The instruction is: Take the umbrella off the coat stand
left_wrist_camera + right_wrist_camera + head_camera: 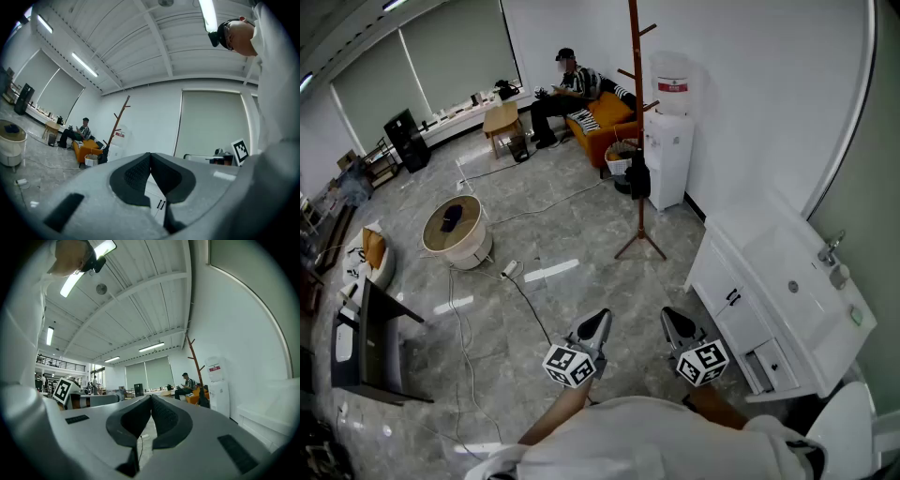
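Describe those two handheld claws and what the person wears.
Both the left gripper and right gripper are grey, with black ribbed pads on tapered jaws. Each carries a white cube printed with black square markers. The person wears a white top.

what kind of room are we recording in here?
Probably an open office or lab lounge: a water dispenser beside a wooden coat stand, an orange sofa with a person seated on it, and a white sink cabinet along the wall.
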Action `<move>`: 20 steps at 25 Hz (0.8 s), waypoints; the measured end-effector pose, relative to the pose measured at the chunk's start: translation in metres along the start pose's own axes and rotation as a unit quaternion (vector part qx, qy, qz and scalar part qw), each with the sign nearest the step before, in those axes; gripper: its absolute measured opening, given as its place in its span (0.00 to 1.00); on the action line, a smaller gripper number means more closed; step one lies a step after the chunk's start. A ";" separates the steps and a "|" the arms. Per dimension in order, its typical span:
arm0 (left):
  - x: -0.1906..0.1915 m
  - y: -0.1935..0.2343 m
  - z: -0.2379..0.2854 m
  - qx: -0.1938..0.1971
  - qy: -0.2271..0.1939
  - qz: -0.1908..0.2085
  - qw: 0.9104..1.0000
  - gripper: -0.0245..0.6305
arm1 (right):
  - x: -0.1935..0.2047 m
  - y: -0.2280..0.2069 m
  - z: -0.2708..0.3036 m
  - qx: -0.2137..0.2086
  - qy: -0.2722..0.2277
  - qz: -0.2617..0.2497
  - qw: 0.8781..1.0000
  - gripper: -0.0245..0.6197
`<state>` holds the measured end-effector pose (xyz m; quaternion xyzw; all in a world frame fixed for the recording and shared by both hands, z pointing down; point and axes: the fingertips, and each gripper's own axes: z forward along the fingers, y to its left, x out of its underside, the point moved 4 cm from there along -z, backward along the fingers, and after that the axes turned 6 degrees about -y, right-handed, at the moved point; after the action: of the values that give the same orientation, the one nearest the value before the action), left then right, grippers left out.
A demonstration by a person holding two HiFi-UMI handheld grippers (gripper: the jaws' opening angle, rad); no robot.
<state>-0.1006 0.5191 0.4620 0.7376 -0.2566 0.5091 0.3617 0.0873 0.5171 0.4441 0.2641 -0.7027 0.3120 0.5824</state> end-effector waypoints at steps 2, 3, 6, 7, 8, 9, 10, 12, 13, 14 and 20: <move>0.003 -0.007 0.005 0.005 0.003 0.004 1.000 0.06 | -0.001 -0.008 -0.006 0.007 -0.002 0.005 1.000 0.06; 0.005 -0.011 0.007 0.007 0.005 0.005 1.000 0.06 | -0.001 -0.012 -0.009 0.009 -0.003 0.007 1.000 0.06; 0.010 -0.019 0.013 0.007 0.007 0.004 1.000 0.06 | -0.001 -0.022 -0.016 0.008 -0.002 0.013 1.000 0.06; 0.011 -0.021 0.014 0.007 0.008 0.005 1.000 0.06 | -0.001 -0.024 -0.017 0.007 -0.001 0.016 1.000 0.06; 0.012 -0.024 0.016 0.007 0.009 0.006 1.000 0.06 | -0.001 -0.027 -0.020 0.007 -0.001 0.018 1.000 0.06; 0.014 -0.027 0.018 0.007 0.010 0.007 1.000 0.06 | -0.001 -0.030 -0.023 0.007 -0.001 0.021 1.000 0.06; 0.016 -0.031 0.020 0.007 0.012 0.008 1.000 0.06 | 0.000 -0.034 -0.026 0.008 -0.002 0.023 1.000 0.06; 0.021 -0.038 0.022 0.008 0.014 0.008 1.000 0.06 | 0.001 -0.040 -0.033 0.007 -0.005 0.028 1.000 0.06; 0.023 -0.041 0.023 0.008 0.015 0.007 1.000 0.06 | 0.002 -0.043 -0.036 0.004 -0.006 0.031 0.999 0.06; 0.024 -0.044 0.023 0.008 0.016 0.006 1.000 0.06 | 0.003 -0.044 -0.039 0.000 -0.008 0.035 0.999 0.06; 0.039 -0.062 0.022 0.018 0.034 0.002 0.999 0.06 | 0.010 -0.055 -0.052 -0.009 -0.008 0.048 0.999 0.06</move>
<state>-0.0282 0.5388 0.4768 0.7259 -0.2368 0.5388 0.3560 0.1602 0.5191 0.4679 0.2276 -0.7216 0.3311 0.5638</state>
